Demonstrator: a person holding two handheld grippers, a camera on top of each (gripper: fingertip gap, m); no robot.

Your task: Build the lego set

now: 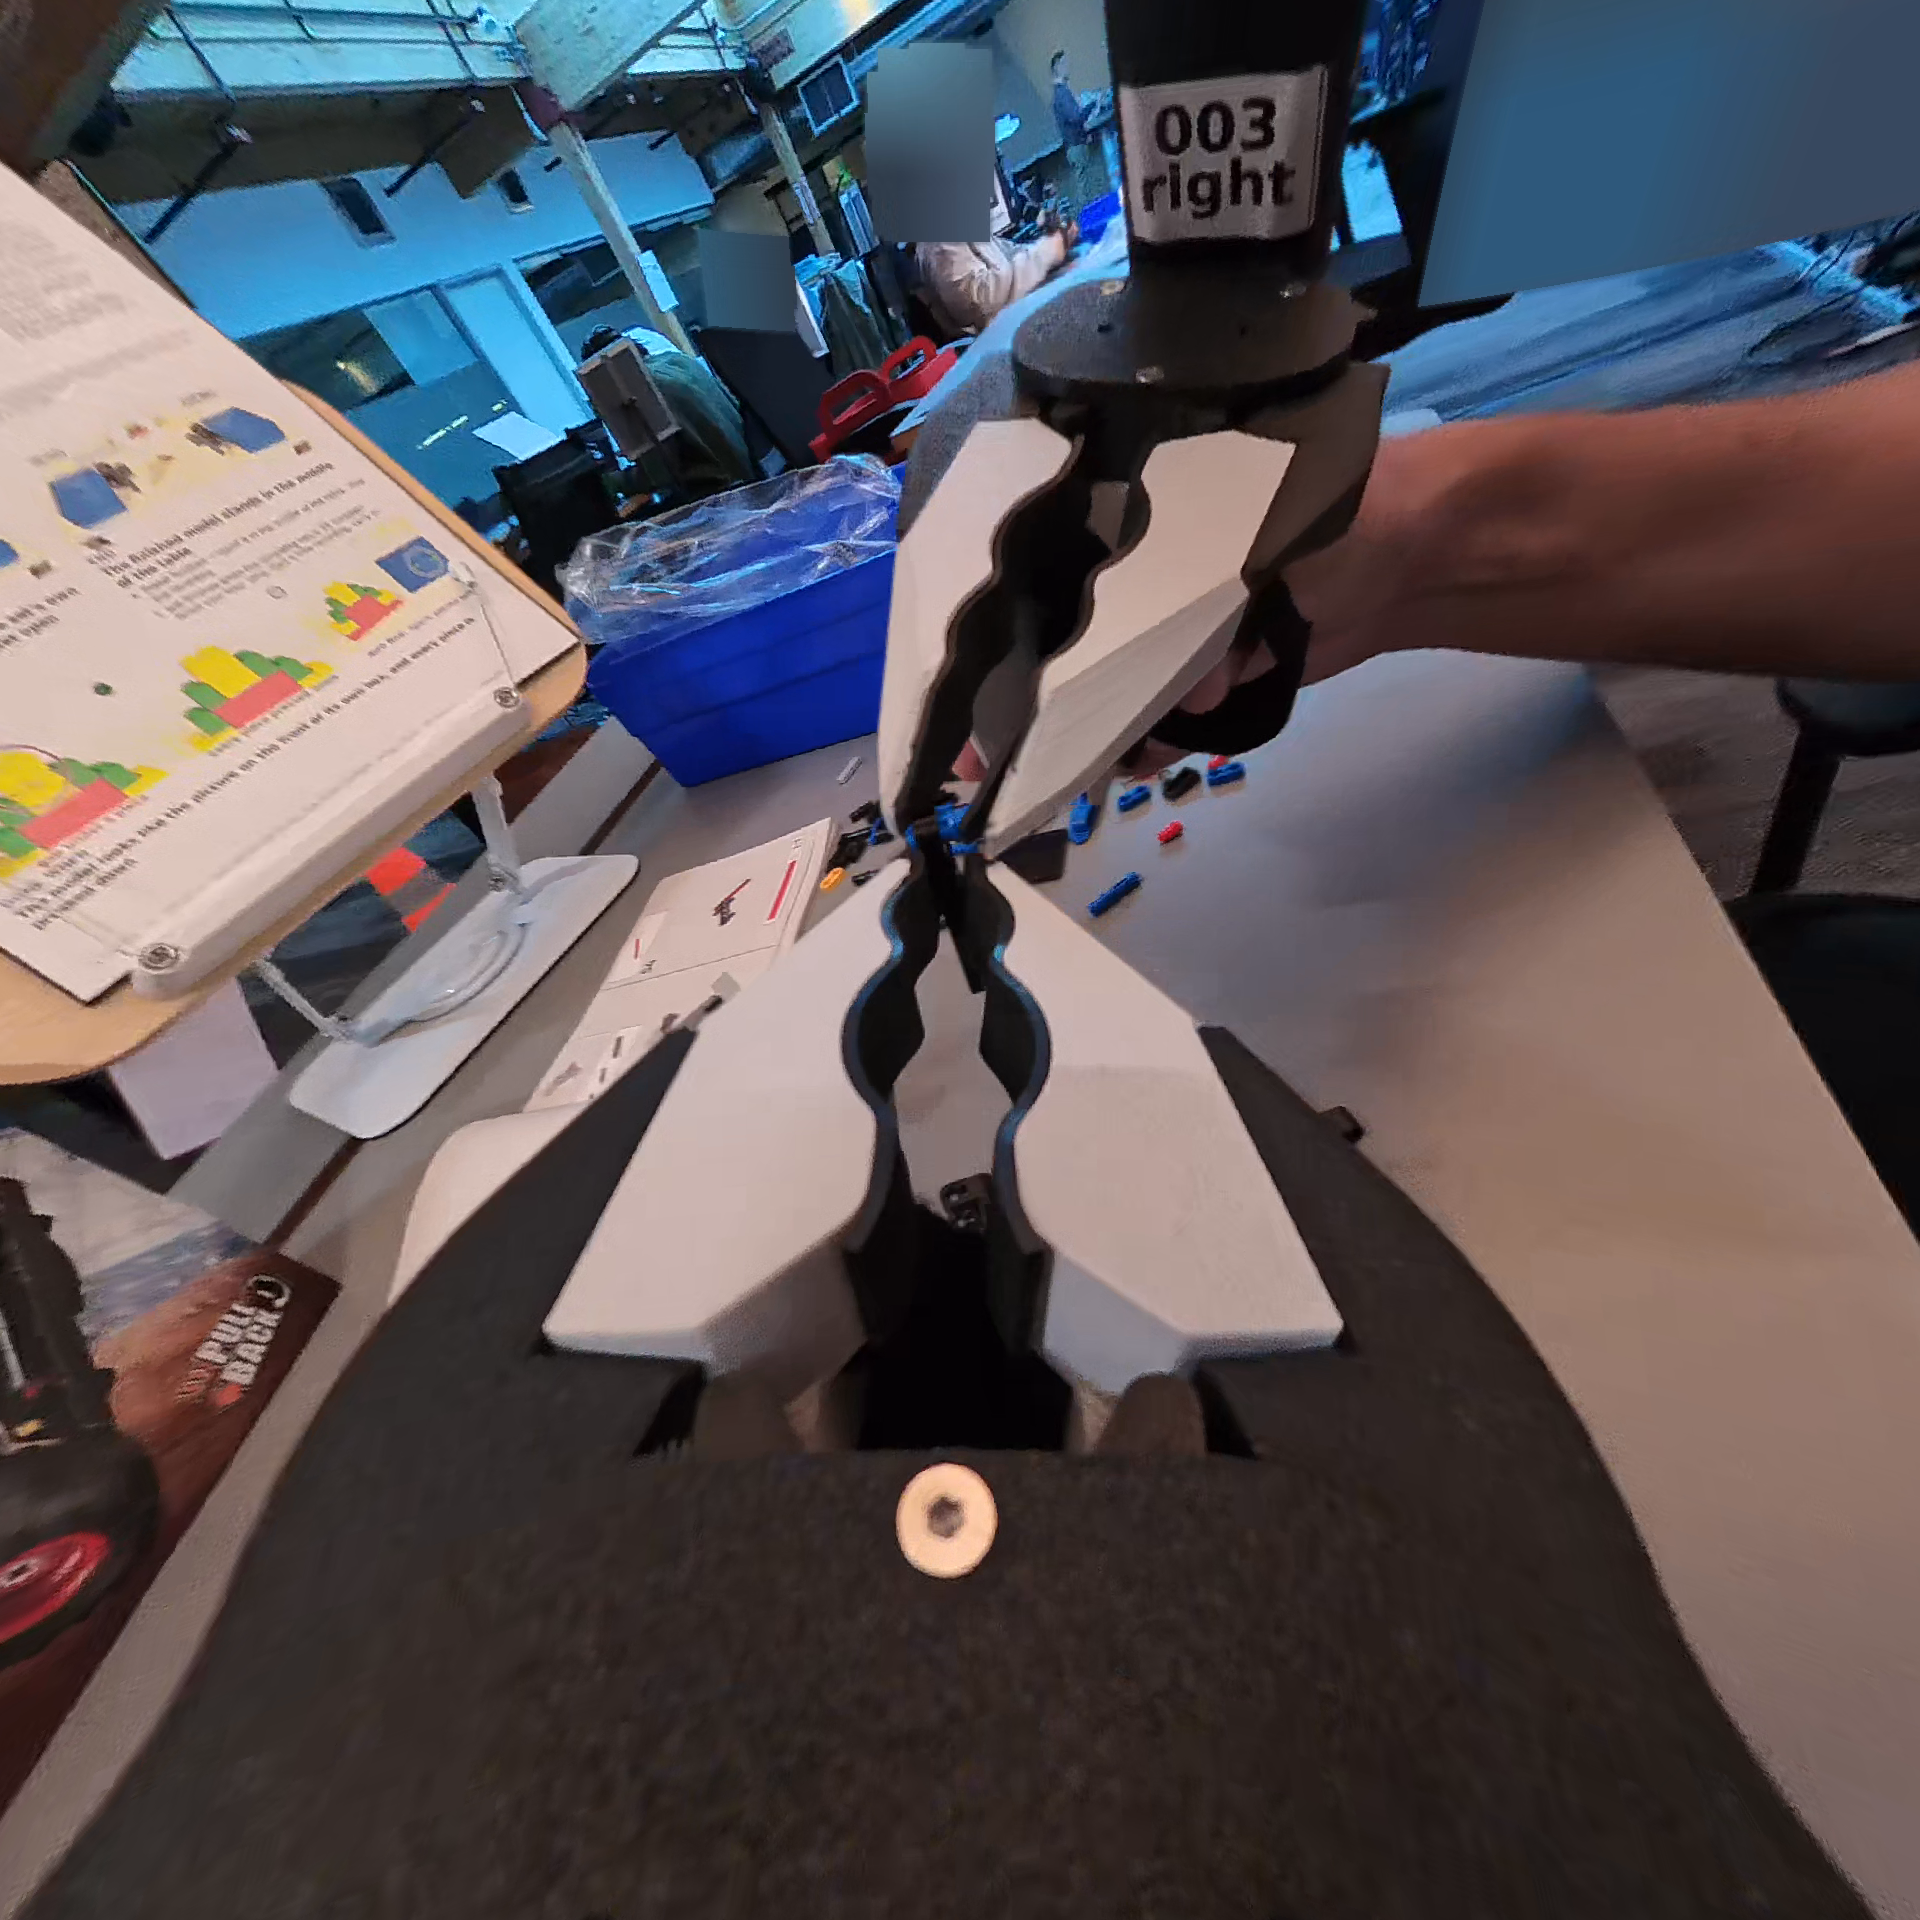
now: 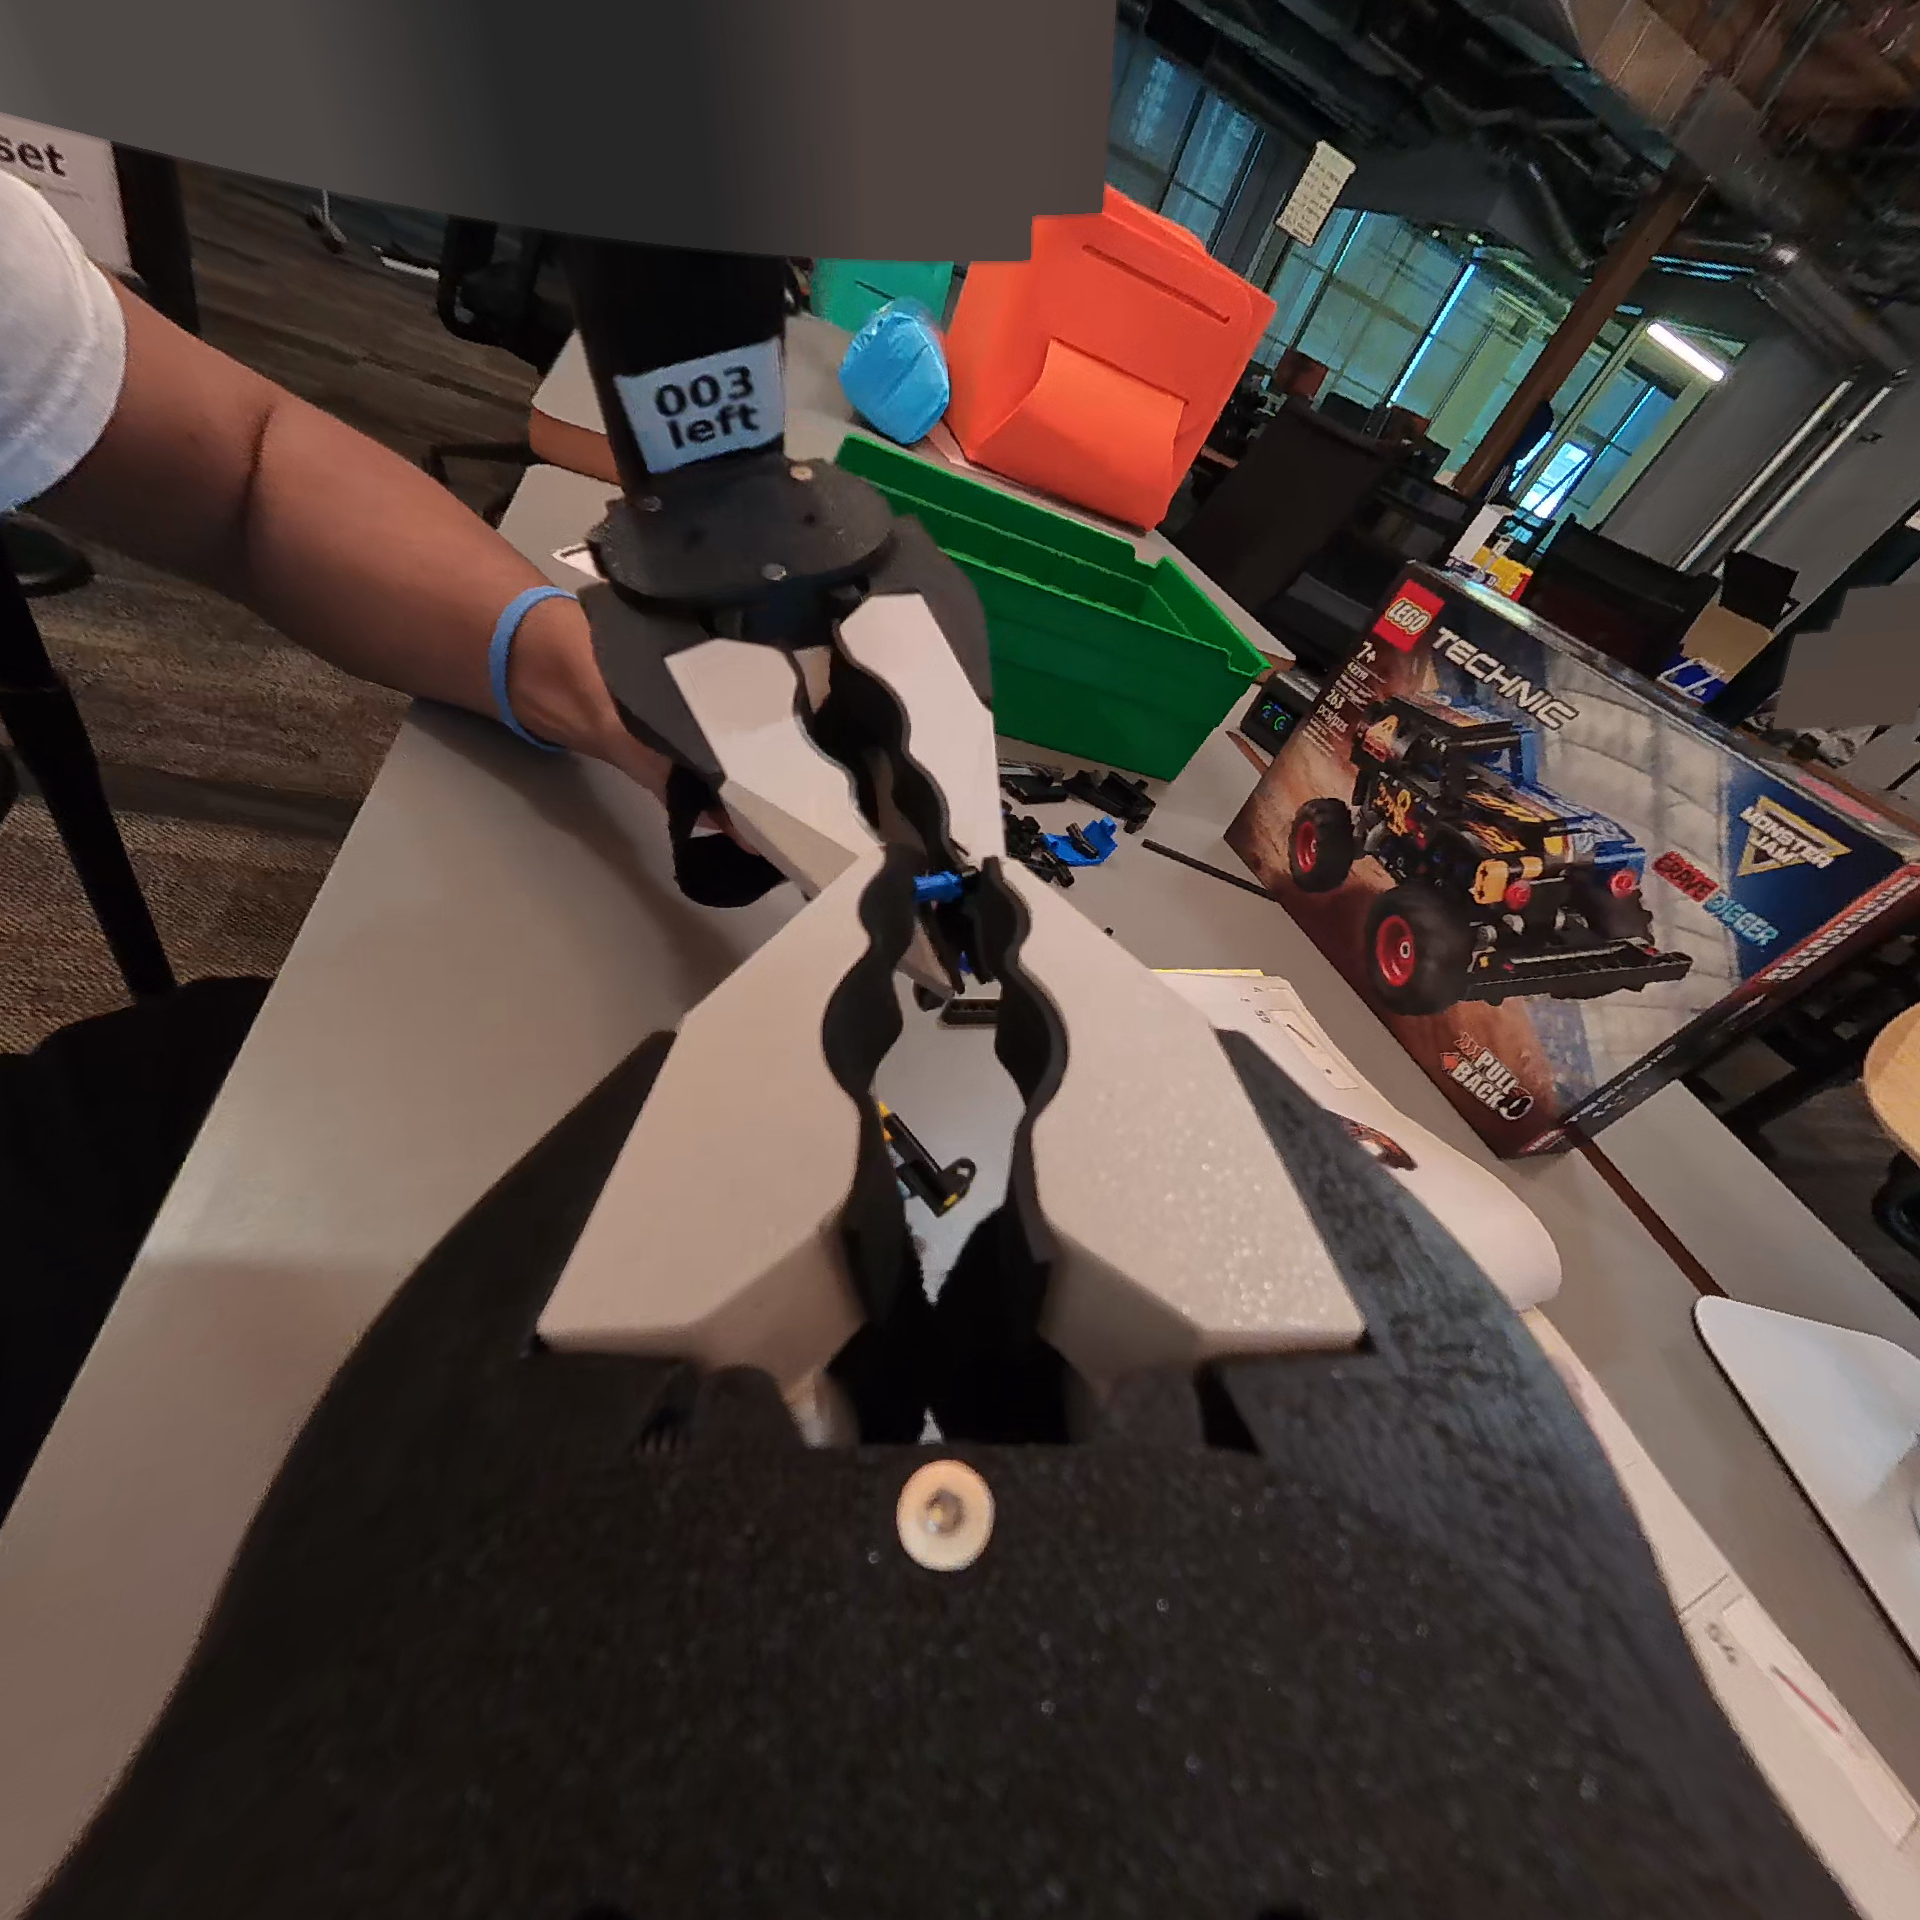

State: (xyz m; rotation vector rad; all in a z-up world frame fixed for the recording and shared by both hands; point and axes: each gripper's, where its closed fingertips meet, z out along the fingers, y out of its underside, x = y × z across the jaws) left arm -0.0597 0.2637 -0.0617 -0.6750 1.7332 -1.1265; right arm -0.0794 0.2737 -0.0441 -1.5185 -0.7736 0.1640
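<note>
Left gripper fingers are clamped on a black beam; right gripper fingers pinch a blue pin. Pin should be squared to its hole before pressing.

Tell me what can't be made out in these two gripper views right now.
- Left wrist view: the black beam in the left gripper is mostly covered by the fingertips; its length is unclear.
- Right wrist view: how the blue pin at the right gripper meets the beam is hidden by the crossed fingers.
- Left wrist view: the loose pieces beyond are too small to identify.
- The booklet is partly covered.
</note>
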